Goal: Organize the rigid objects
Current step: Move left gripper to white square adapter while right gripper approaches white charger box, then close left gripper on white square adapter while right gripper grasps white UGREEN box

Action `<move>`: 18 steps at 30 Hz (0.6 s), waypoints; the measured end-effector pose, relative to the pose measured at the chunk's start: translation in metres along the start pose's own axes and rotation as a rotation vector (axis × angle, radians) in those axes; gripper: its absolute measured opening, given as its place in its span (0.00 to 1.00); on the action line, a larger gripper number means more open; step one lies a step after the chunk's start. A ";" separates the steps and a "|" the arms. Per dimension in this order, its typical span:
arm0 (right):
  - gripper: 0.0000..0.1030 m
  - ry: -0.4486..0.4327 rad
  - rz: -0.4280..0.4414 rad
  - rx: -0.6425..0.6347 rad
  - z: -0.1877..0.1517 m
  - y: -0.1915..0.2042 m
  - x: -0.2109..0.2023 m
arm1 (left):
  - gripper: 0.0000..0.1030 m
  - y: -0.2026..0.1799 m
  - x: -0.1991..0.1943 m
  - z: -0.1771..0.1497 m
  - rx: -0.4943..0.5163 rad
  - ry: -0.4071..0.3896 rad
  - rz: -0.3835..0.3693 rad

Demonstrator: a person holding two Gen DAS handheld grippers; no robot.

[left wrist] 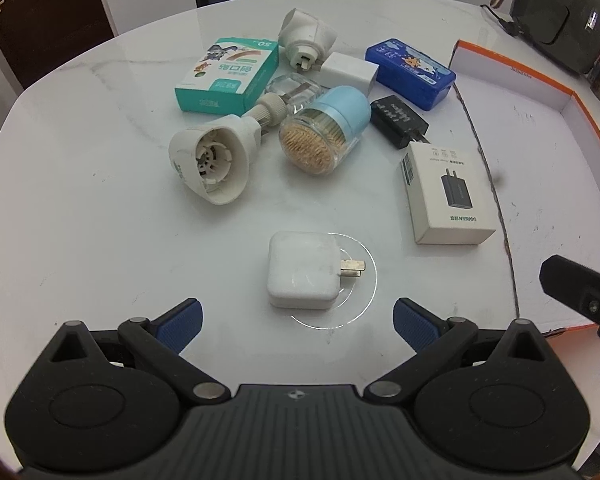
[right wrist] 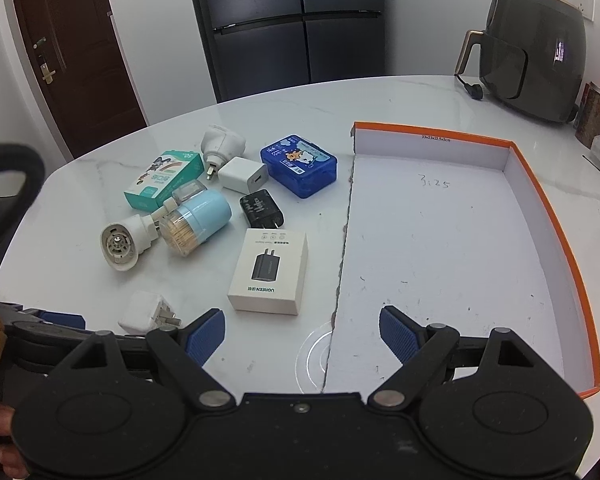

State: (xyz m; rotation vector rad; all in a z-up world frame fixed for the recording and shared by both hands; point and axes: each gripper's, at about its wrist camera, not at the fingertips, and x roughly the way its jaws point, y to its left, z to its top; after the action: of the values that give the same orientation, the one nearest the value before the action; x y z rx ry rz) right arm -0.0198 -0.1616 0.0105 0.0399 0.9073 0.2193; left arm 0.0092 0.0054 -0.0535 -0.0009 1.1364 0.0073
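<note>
rounded matte white charger (left wrist: 301, 268)

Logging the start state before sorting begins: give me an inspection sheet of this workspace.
Surface: white marble table, ring-shaped glare near the front.
Job's things: chargers, plug adapters, toothpick jar, blue tin, plaster box and UGREEN box loose beside the orange-rimmed tray, which holds nothing.
Clutter: nothing seen.
Grippers: left hand-held gripper open before white charger; right hand-held gripper open at the tray edge.
Cables: air fryer cord.
Surroundings: fridge, door.
</note>
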 end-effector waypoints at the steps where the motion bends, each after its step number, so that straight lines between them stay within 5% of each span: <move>1: 0.96 0.001 -0.001 0.001 0.000 0.000 0.000 | 1.00 0.000 0.001 0.000 0.004 -0.001 0.002; 8: 0.96 0.004 -0.005 -0.001 -0.002 -0.001 0.004 | 0.99 0.003 0.012 0.004 -0.009 -0.022 0.010; 18: 0.96 0.017 -0.003 -0.012 -0.001 0.004 0.019 | 0.81 0.008 0.025 0.005 0.001 -0.060 0.001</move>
State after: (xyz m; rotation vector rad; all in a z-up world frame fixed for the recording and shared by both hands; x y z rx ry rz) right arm -0.0103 -0.1537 -0.0043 0.0253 0.9224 0.2226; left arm 0.0238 0.0140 -0.0738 0.0007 1.0759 0.0078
